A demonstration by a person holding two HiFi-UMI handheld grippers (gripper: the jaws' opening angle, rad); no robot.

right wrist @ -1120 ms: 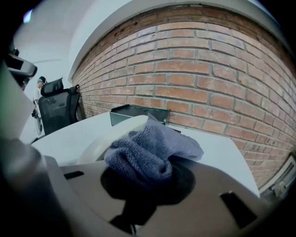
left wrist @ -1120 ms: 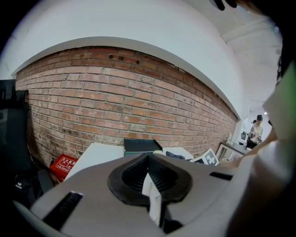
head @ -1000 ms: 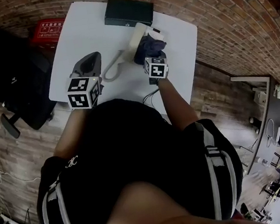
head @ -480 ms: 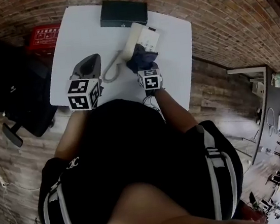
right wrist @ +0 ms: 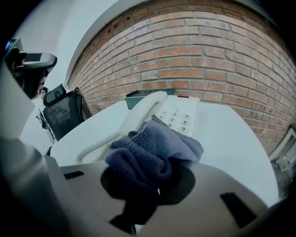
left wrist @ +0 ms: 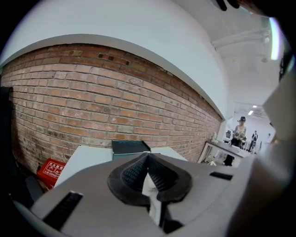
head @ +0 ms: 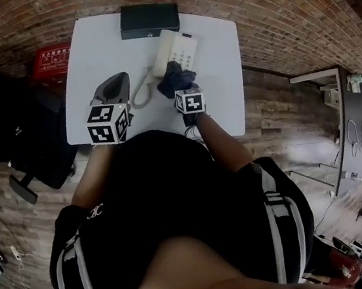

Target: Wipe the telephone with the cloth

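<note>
Head view: a white table (head: 89, 53) stands against a brick wall, with the person at its 6 o'clock edge.
Dark box (head: 149, 20): flat, lid shut, contents not visible. It sits at the table's 12 o'clock edge, at 11 o'clock of the telephone.
Red case (head: 50, 58): on the floor at the table's 9 o'clock, closed. Its white print is too small to read.
Telephone (head: 179, 51): cream. The handset lies along its 9 o'clock side and the keypad (right wrist: 178, 116) is at 3 o'clock. It lies in the table's far half.
Cord (head: 141, 96): coiled, looping from the handset toward 7 o'clock.
Cloth (right wrist: 150, 155): blue-grey, nubby, bunched in folds. It touches the telephone's 6 o'clock end, just below the keypad.
Right gripper (right wrist: 147, 187): jaws clamped on the cloth's lower folds.
Left gripper (left wrist: 149, 176): jaws meet tip to tip with nothing between them. It is at 9 o'clock of the right gripper, apart from the telephone.
</note>
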